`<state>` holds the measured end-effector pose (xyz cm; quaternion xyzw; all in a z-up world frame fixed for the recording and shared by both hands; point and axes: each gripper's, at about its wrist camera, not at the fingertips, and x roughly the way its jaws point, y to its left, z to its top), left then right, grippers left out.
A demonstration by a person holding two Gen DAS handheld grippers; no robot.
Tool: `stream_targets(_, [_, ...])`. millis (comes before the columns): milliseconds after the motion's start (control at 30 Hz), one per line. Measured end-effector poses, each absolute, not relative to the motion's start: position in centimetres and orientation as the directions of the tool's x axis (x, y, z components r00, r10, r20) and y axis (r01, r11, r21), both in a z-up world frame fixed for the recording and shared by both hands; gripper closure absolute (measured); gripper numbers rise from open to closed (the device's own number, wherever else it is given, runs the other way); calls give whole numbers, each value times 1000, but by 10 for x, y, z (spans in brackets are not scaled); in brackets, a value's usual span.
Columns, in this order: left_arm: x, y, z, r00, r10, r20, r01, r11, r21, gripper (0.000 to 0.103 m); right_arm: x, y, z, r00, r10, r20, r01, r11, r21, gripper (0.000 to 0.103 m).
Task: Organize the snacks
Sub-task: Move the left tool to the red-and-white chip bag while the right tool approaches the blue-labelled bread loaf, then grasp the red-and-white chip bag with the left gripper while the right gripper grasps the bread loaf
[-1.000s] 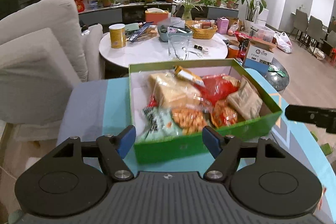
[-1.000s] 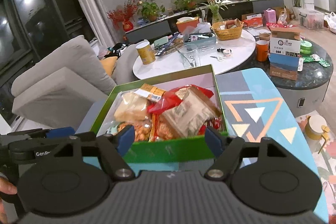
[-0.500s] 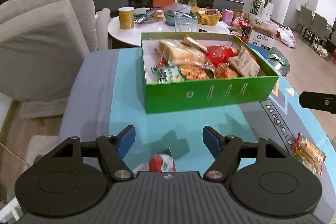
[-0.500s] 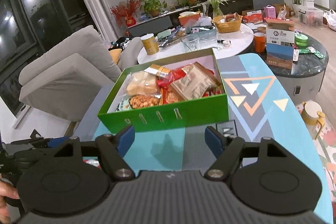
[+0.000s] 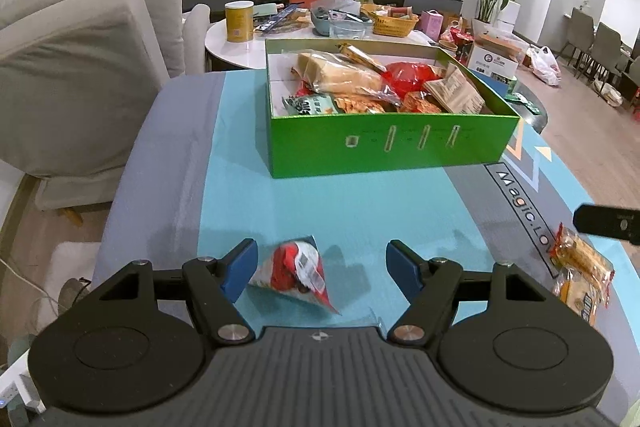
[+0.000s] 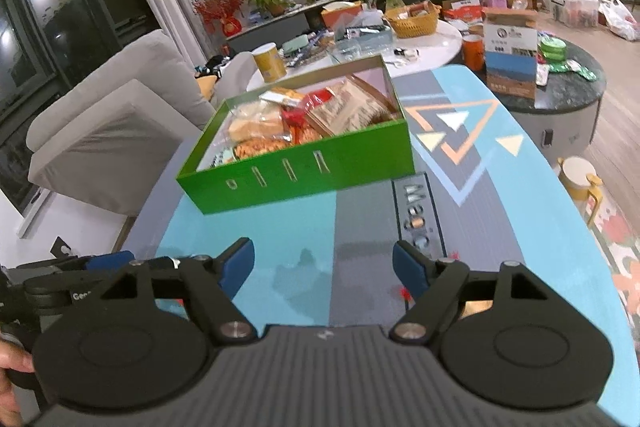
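A green box (image 5: 400,147) full of snack packets stands on the blue patterned table; it also shows in the right wrist view (image 6: 304,175). My left gripper (image 5: 322,265) is open and empty, with a red and white snack packet (image 5: 296,273) lying on the table between its fingers, nearer the left one. An orange snack packet (image 5: 580,275) lies at the table's right edge. My right gripper (image 6: 324,265) is open and empty above bare table in front of the box. A sliver of red packet (image 6: 402,293) shows by its right finger.
A grey sofa (image 5: 80,67) stands left of the table. A white round table (image 5: 248,47) crowded with a yellow tin, basket and boxes lies behind the box. A dark round side table (image 6: 568,95) stands at the right. The left gripper shows at the right wrist view's left edge (image 6: 80,267).
Both grippers have pulled back from the box toward the table's near end. The red and white packet and the orange packet have come into the left wrist view.
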<state>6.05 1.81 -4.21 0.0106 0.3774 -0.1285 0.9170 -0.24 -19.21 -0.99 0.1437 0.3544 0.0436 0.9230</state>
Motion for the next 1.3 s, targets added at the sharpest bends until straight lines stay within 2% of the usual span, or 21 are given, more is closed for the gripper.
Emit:
stream_targets(567, [53,31,-53,690,-192,-698,191,978,-81,34,-42,-193,-37,661,149,-736,82,960,267,50])
stream_targets(967, [70,33,-73,658,-172,-733,174,982,-74,34,-22,-187,-61,603,177,-778,100,951,293,47])
stream_targets(1300, [80,31,-84,644,-173,-746,184,981,-68,34,-7,-157,-65,619,155,-770,-10,982,189,45])
